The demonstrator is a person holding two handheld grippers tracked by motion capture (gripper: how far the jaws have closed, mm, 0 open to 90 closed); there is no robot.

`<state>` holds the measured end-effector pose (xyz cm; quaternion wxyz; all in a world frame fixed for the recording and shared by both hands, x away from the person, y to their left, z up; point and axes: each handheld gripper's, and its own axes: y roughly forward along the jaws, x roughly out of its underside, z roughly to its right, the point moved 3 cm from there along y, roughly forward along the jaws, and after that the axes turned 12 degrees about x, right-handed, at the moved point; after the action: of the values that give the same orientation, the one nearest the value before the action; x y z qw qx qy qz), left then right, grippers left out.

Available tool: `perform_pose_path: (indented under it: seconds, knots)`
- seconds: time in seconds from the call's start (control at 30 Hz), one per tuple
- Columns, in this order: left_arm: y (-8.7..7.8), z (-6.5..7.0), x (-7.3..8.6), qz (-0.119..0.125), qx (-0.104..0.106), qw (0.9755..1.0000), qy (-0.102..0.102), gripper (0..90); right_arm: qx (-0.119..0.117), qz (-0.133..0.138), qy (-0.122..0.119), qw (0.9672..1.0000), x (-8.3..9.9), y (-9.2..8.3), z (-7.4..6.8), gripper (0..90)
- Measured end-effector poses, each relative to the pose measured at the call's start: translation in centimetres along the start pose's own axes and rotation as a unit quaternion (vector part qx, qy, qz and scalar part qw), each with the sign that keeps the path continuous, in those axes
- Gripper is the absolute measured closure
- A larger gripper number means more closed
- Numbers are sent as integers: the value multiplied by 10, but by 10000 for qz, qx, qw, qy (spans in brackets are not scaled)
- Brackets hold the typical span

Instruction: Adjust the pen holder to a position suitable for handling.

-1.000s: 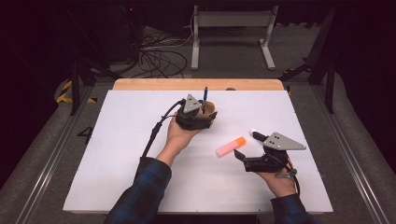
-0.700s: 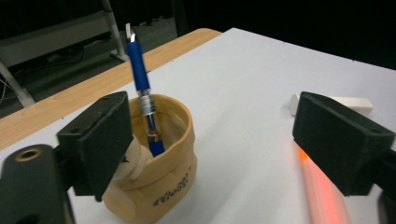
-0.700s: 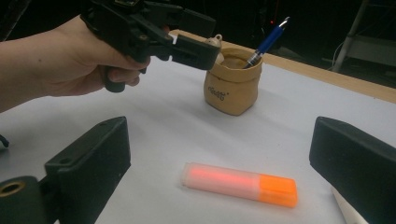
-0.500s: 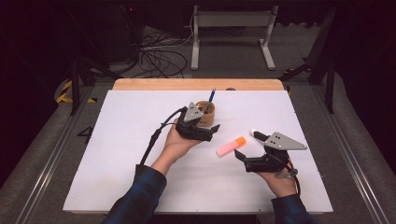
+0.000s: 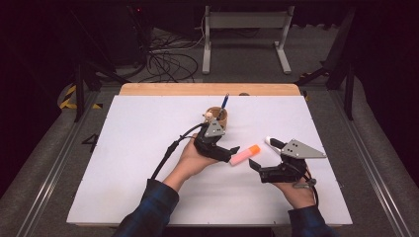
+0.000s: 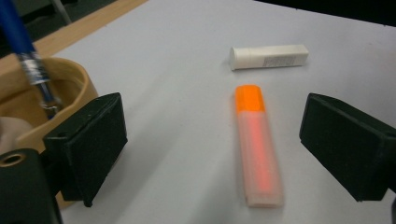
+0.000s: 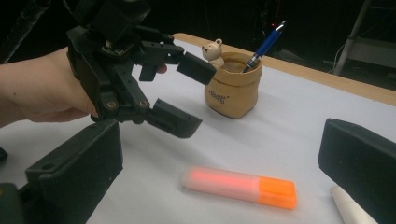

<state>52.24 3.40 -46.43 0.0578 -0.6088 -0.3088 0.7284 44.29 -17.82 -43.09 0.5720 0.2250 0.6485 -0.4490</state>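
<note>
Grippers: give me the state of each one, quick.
Left gripper: jaws just opened, holding nothing, orange highlighter lying on the table ahead between them.
Right gripper: jaws just opened wider, holding nothing.

Your table (image 5: 133, 163) has a white top with a strip of bare wood along its far edge. Lying flat on the white you have an orange highlighter (image 5: 245, 154) near the middle and a white capped marker (image 6: 269, 57) close beside it (the two apart, not touching). A tan pouch-shaped holder (image 7: 232, 89) stands upright farther back, nearer the wooden strip.
</note>
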Motion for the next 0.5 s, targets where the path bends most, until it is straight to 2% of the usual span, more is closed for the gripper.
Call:
perform_pose_path:
  seconds: [0.3, 0.5]
  knots:
    - [10, 5, 7, -338, 97, 9991, -238, 91, -2, 24, 9, 10000, -1, -2, 1, 1]
    - [18, 9, 12, -535, 260, 9979, -260, 156, 58, 22, 13, 10000, -1, -3, 3, 2]
